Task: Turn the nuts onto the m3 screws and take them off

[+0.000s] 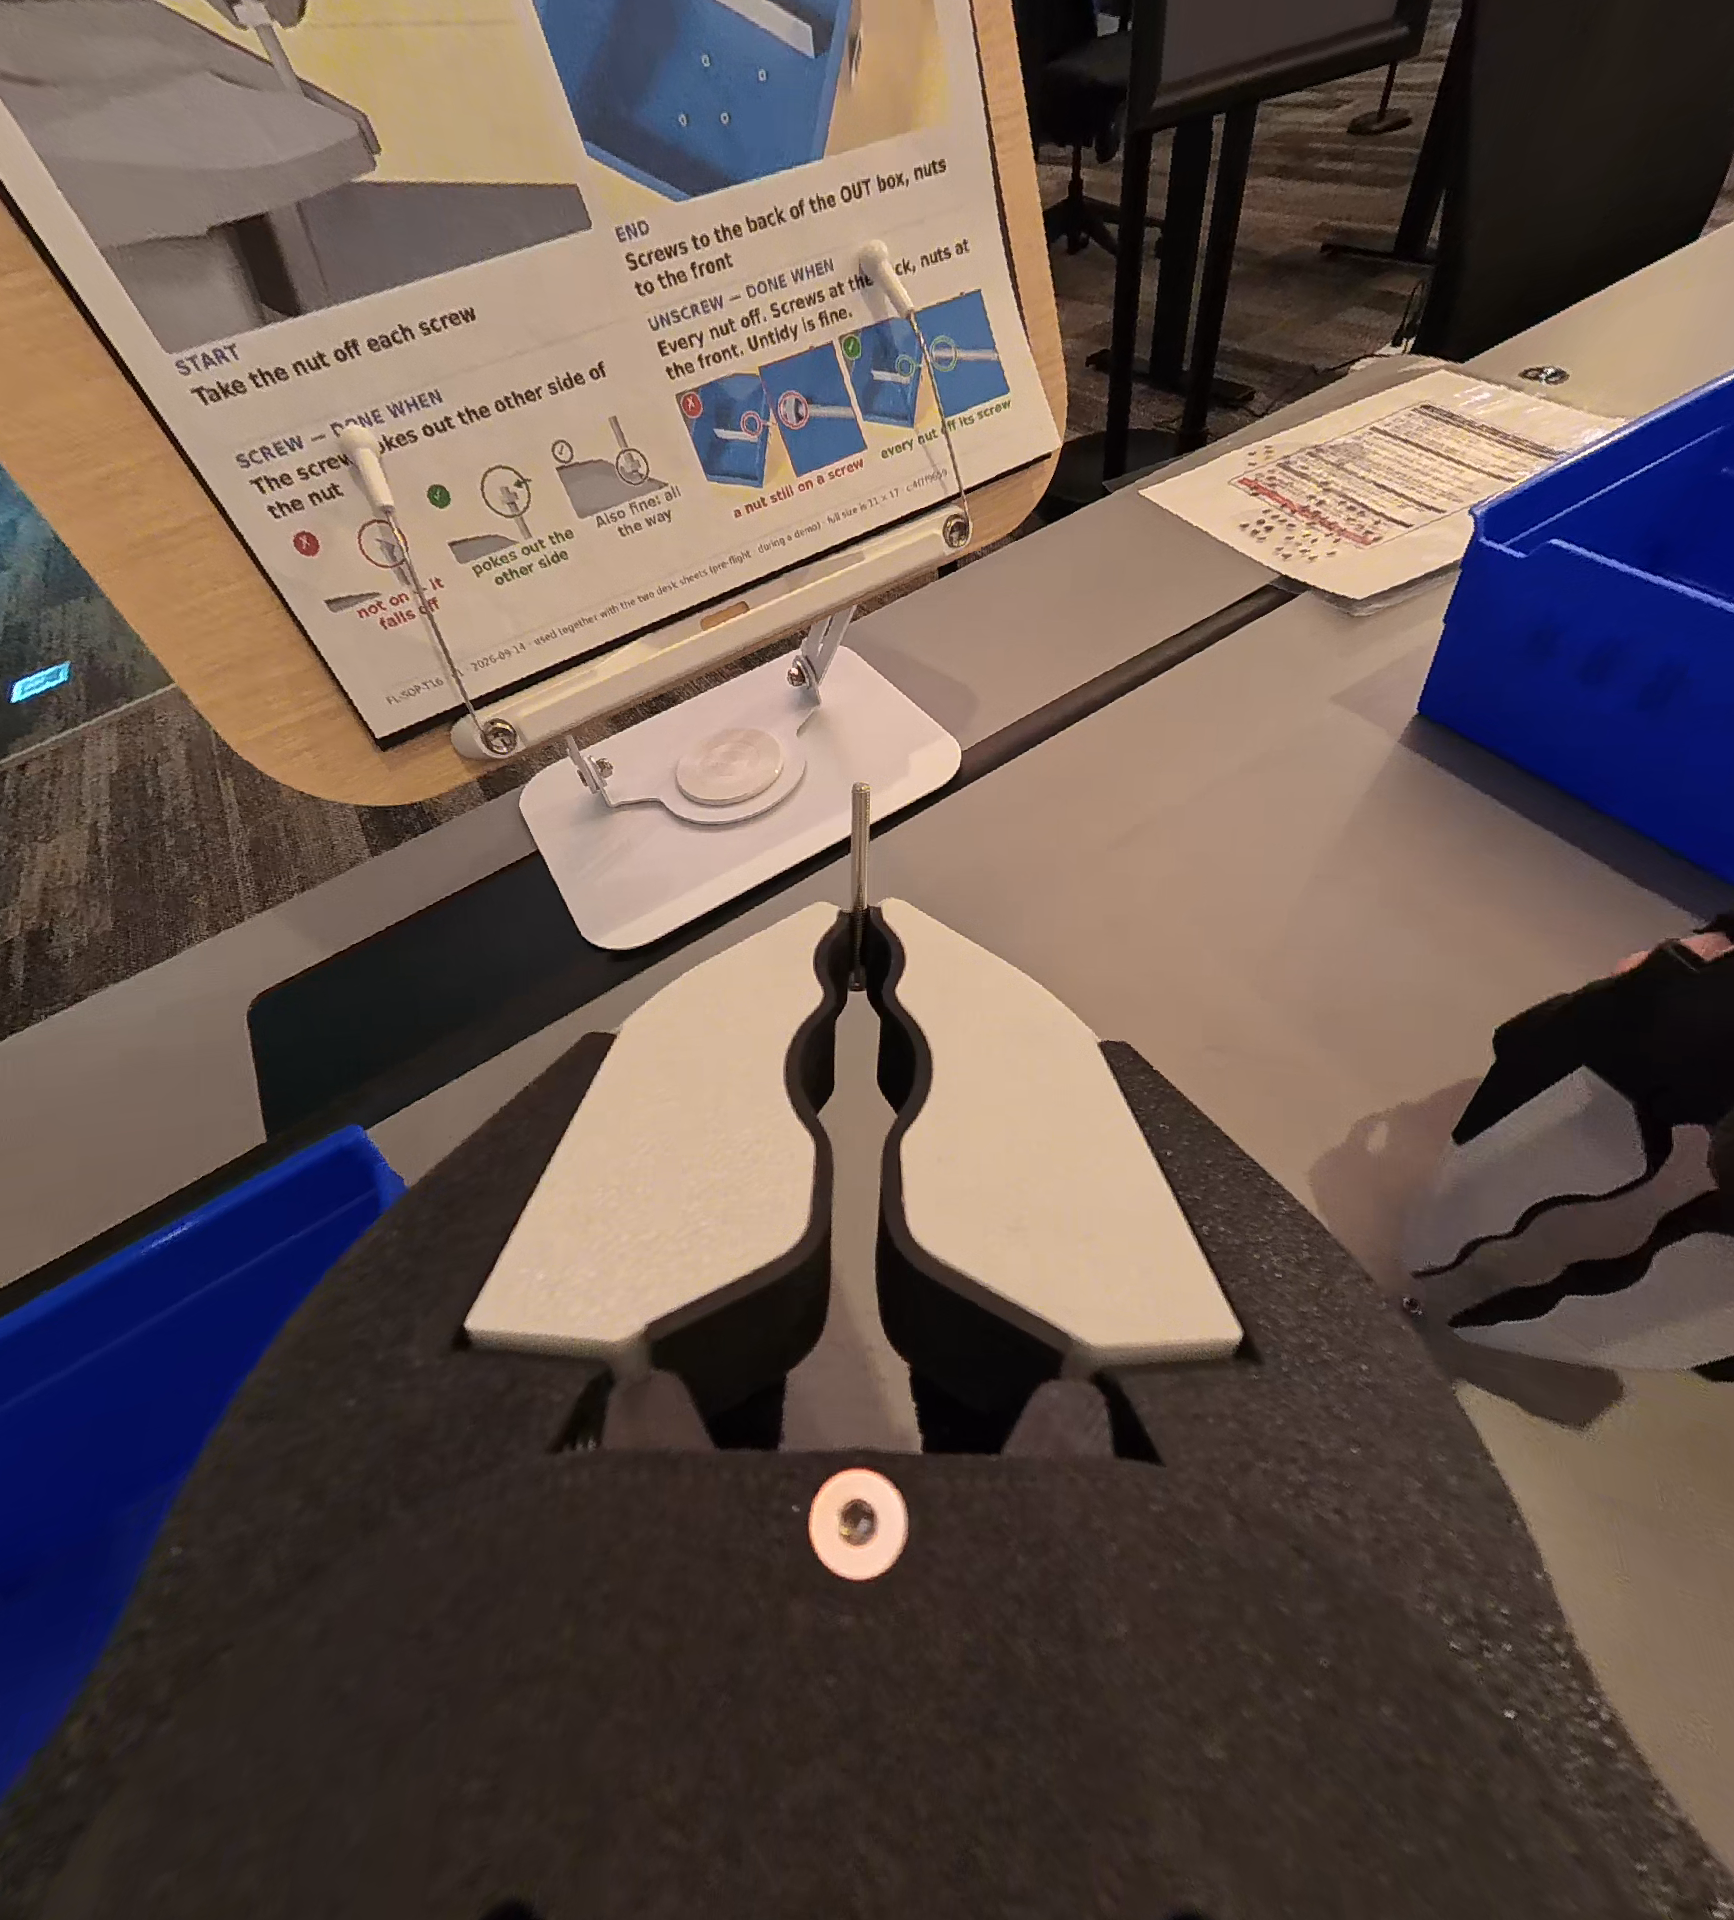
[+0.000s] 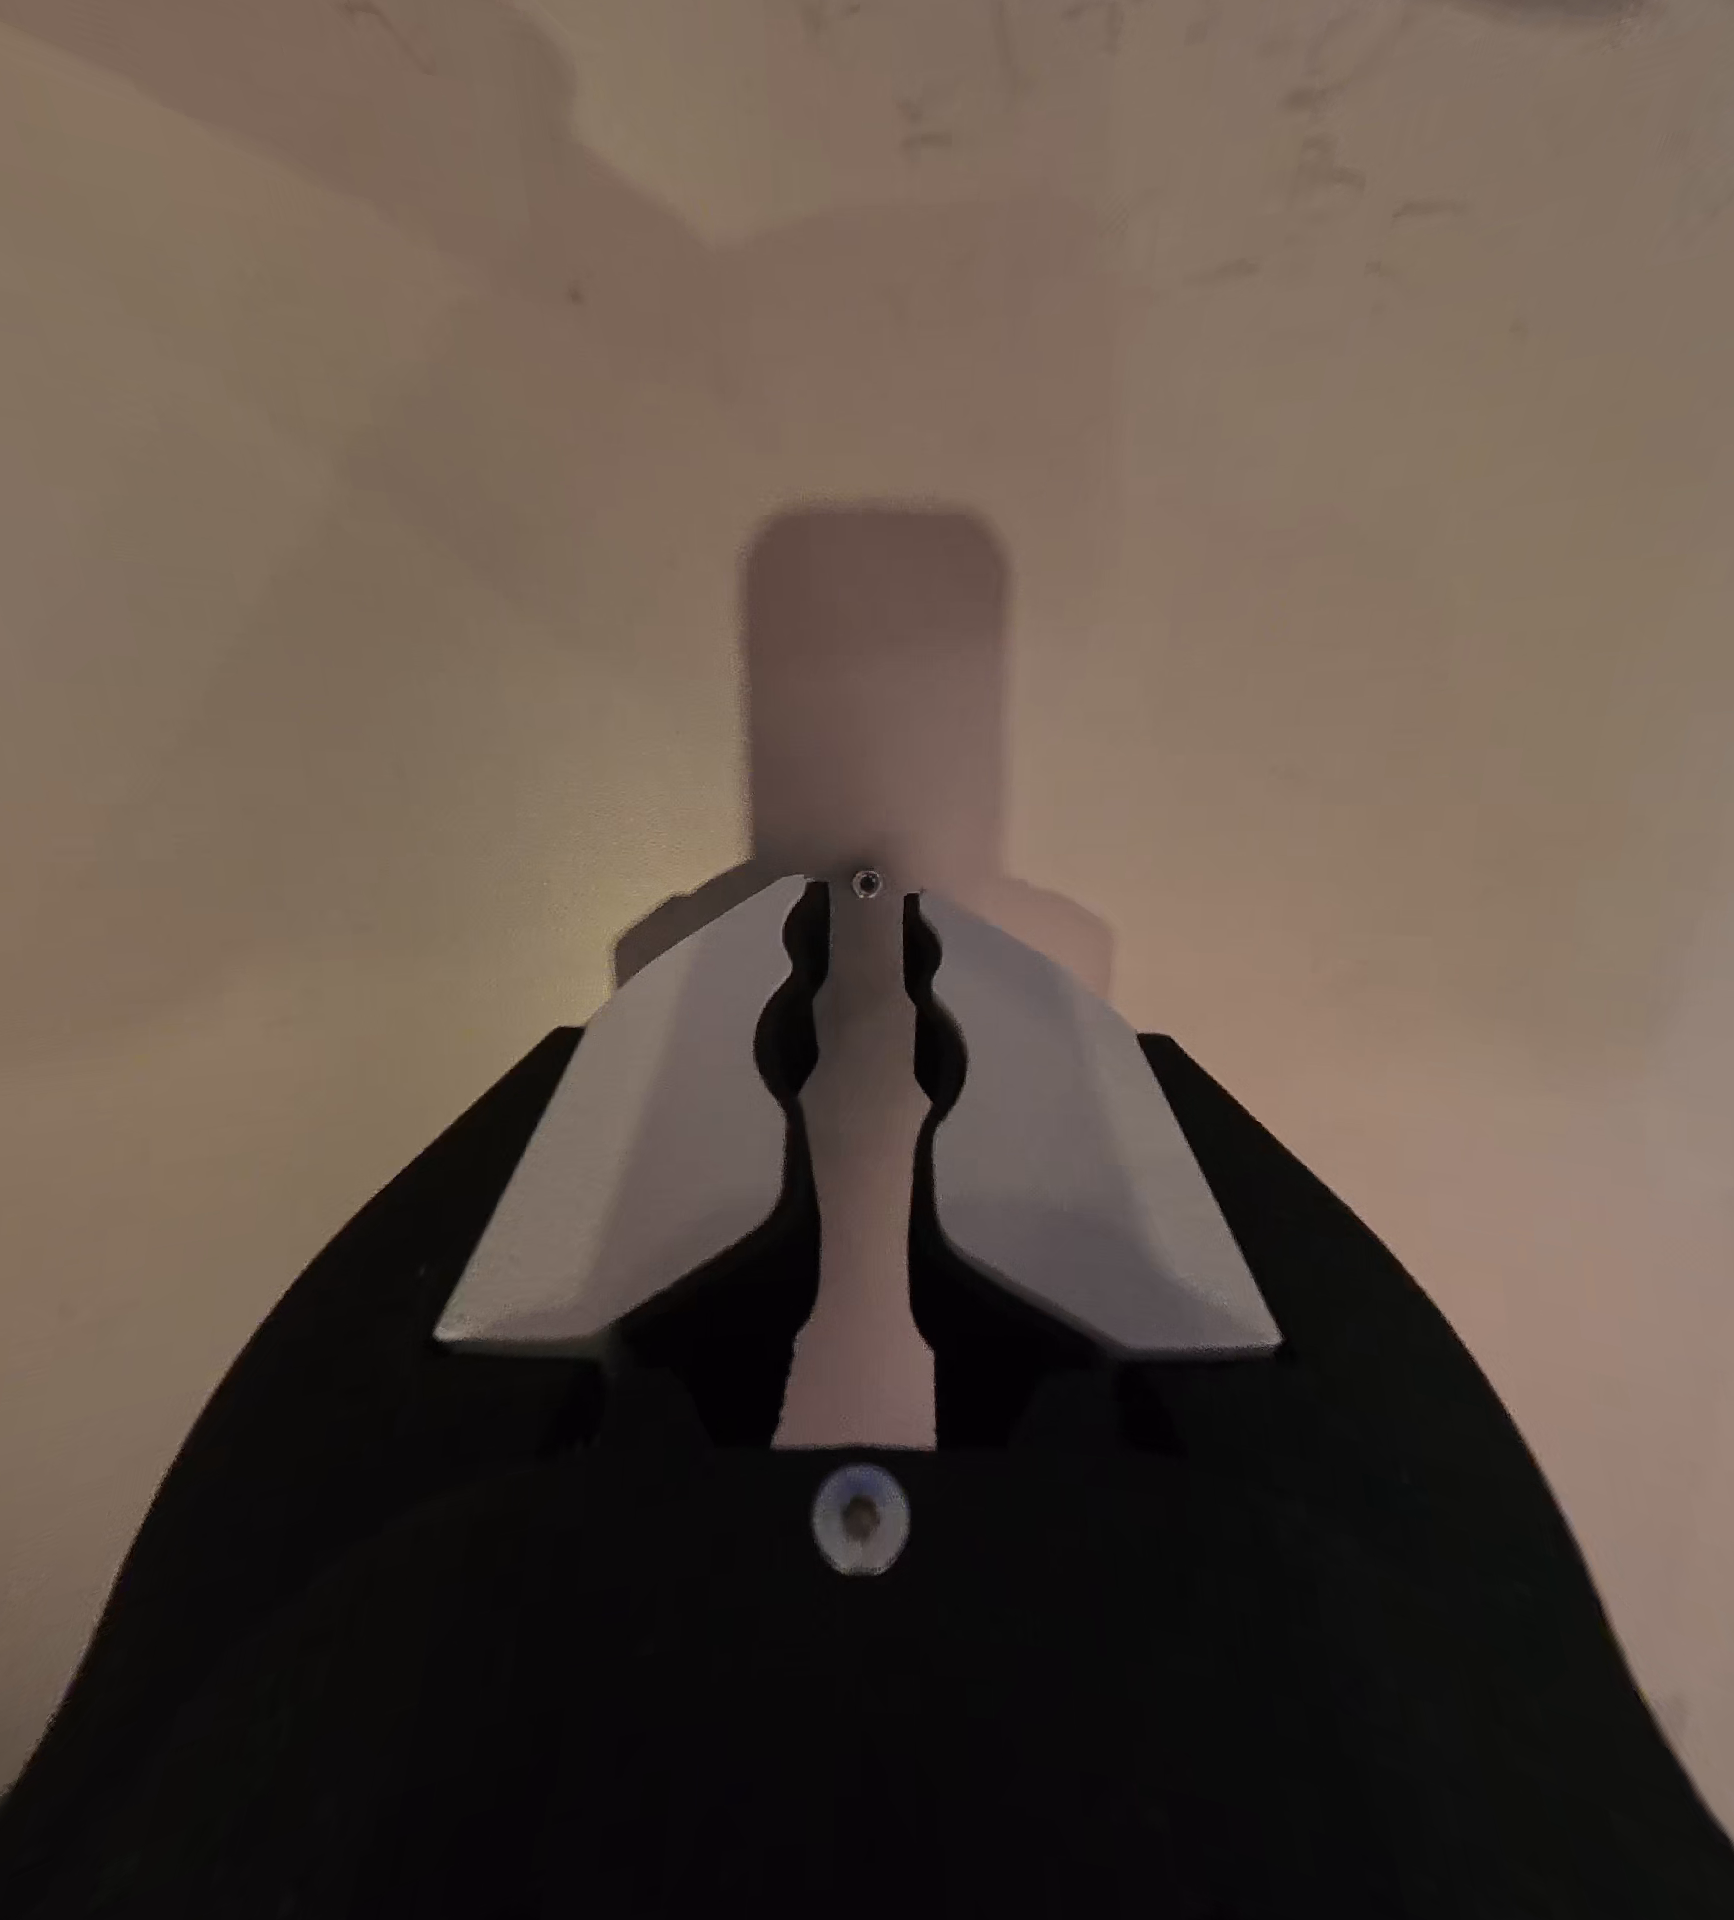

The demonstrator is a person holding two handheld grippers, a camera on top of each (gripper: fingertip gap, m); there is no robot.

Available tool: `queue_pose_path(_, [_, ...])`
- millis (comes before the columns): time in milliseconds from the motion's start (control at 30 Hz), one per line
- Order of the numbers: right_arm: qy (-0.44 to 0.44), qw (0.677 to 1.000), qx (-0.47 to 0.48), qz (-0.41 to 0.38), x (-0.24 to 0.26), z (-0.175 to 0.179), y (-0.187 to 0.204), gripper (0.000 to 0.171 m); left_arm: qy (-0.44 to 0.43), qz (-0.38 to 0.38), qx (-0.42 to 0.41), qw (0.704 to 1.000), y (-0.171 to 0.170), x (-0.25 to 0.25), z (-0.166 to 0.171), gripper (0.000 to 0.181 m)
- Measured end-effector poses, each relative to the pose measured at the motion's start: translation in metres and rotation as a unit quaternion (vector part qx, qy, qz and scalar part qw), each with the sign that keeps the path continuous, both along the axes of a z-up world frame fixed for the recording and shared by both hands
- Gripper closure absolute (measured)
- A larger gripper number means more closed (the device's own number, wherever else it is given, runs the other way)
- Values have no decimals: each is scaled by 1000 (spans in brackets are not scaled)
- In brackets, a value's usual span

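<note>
Gripping an upright screw [image 1: 860, 862] at its tips, the left gripper [image 1: 860, 940] waits. Nearby, the right gripper [image 2: 865, 902] stands parted over a nut [image 2: 866, 884] lying on the table [image 2: 323, 623]; next, probably pinch it squarely.

My grey table [image 1: 1206, 831] carries a white stand base [image 1: 738, 821] and two blue bins [image 1: 1652, 623]. A printed sheet [image 1: 1362, 488] lies beside one, and a small nut [image 2: 866, 884] sits alone.

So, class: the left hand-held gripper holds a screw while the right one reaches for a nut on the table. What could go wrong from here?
1. The left hand-held gripper pinches the screw only at its fingertips; it may tilt or slip.
2. The nut is tiny and lies just beyond the open right hand-held gripper; closing might nudge it away.
</note>
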State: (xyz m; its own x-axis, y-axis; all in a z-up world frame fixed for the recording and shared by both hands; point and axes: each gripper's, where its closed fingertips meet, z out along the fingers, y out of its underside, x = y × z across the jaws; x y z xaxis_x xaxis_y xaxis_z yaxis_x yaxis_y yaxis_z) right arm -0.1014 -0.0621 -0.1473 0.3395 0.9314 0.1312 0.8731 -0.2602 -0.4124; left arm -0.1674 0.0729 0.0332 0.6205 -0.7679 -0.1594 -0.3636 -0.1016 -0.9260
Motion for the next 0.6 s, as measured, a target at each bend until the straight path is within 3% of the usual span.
queue_pose_path(233, [43, 999, -13, 1, -1, 5, 2, 155, -2, -4, -5, 1000, 0, 0, 1, 179])
queue_pose_path(600, [38, 999, -15, 26, -1, -10, 1, 156, -5, -10, -6, 1000, -3, 0, 4, 180])
